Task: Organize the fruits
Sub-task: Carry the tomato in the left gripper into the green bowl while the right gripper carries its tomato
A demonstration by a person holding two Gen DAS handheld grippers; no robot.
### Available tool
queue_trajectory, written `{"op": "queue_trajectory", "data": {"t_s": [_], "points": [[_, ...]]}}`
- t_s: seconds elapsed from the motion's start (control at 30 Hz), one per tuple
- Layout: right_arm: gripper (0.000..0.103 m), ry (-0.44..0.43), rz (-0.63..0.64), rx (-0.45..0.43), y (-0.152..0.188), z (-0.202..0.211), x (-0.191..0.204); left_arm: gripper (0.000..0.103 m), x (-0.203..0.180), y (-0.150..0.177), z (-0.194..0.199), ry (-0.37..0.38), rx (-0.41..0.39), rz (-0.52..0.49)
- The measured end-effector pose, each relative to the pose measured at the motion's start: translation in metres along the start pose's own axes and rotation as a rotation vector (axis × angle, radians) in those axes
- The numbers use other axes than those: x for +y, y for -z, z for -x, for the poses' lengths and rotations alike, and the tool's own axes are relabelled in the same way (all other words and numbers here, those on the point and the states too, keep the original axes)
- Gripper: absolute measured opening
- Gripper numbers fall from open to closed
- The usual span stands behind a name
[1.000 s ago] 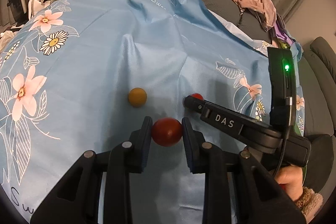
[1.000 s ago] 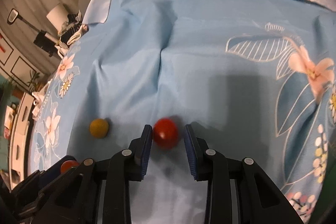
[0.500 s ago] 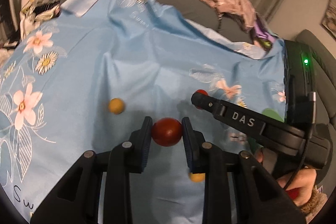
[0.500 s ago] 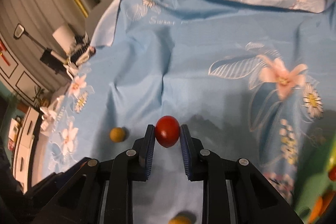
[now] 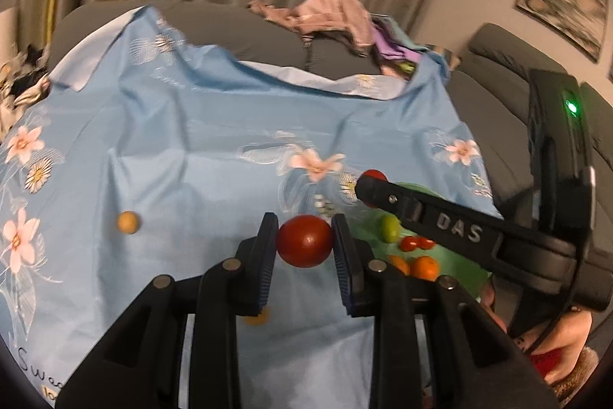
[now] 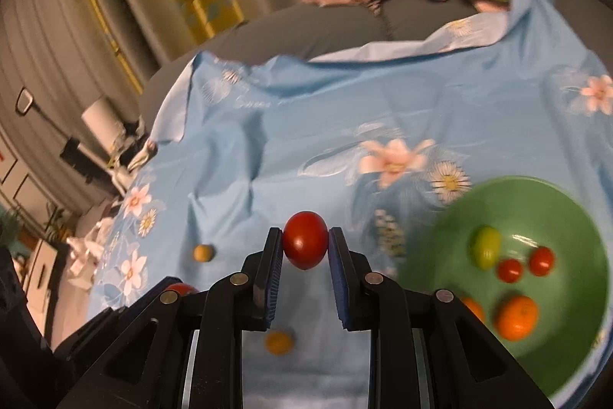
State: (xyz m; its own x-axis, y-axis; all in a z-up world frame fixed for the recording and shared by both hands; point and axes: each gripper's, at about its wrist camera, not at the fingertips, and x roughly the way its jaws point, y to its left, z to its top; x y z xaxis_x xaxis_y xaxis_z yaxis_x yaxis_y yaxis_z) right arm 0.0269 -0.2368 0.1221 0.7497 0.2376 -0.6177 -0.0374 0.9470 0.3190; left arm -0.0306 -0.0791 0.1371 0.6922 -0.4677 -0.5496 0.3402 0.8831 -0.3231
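My left gripper [image 5: 304, 229] is shut on a red tomato [image 5: 304, 248], held above the blue flowered cloth [image 5: 191, 148]. My right gripper [image 6: 305, 240] is shut on a second red tomato [image 6: 305, 246], also clear of the cloth. In the left wrist view the right gripper [image 5: 369, 184] reaches in from the right with its tomato [image 5: 373, 174] at the tip. A green bowl [image 6: 536, 194] sits low on the right and holds a green fruit [image 6: 485, 247], two small red tomatoes [image 6: 509, 270] and an orange [image 6: 516, 317]. The left gripper's tomato [image 6: 180, 288] shows at the lower left.
A small yellow fruit [image 6: 203, 252] and an orange-yellow one [image 6: 279, 342] lie loose on the cloth. The cloth covers a grey sofa [image 5: 249, 25] with a heap of clothes [image 5: 329, 14] on its back. A person's hand [image 5: 567, 340] holds the right gripper.
Both grippers lifted their tomatoes off the cloth and swung right, bringing the green bowl into view. The right gripper's jaws closed onto its tomato.
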Motion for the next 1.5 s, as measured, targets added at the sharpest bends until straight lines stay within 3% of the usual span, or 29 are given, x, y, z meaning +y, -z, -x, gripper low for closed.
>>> {"op": "queue_trajectory", "data": {"t_s": [0.17, 0.4, 0.73, 0.87, 1.03, 1.5], "points": [[0.026, 0.046, -0.099, -0.085, 0.006, 0.036, -0.037, 0.028, -0.033, -0.003, -0.009, 0.042, 0.006, -0.054], [0.026, 0.113, -0.154, -0.134, 0.004, 0.059, -0.070, 0.028, -0.062, 0.002, -0.032, 0.065, 0.057, -0.070], [0.026, 0.178, -0.218, -0.072, 0.006, 0.056, -0.121, 0.028, -0.103, 0.007, -0.066, 0.088, 0.112, -0.115], [0.026, 0.166, -0.245, -0.049, 0.008, 0.054, -0.134, 0.029, -0.115, 0.011, -0.083, 0.086, 0.148, -0.136], [0.026, 0.185, -0.262, -0.023, 0.010, 0.050, -0.145, 0.029, -0.126, 0.017, -0.103, 0.078, 0.199, -0.153], [0.026, 0.216, -0.286, 0.053, 0.012, 0.039, -0.166, 0.029, -0.143, 0.024, -0.127, 0.037, 0.248, -0.198]]}}
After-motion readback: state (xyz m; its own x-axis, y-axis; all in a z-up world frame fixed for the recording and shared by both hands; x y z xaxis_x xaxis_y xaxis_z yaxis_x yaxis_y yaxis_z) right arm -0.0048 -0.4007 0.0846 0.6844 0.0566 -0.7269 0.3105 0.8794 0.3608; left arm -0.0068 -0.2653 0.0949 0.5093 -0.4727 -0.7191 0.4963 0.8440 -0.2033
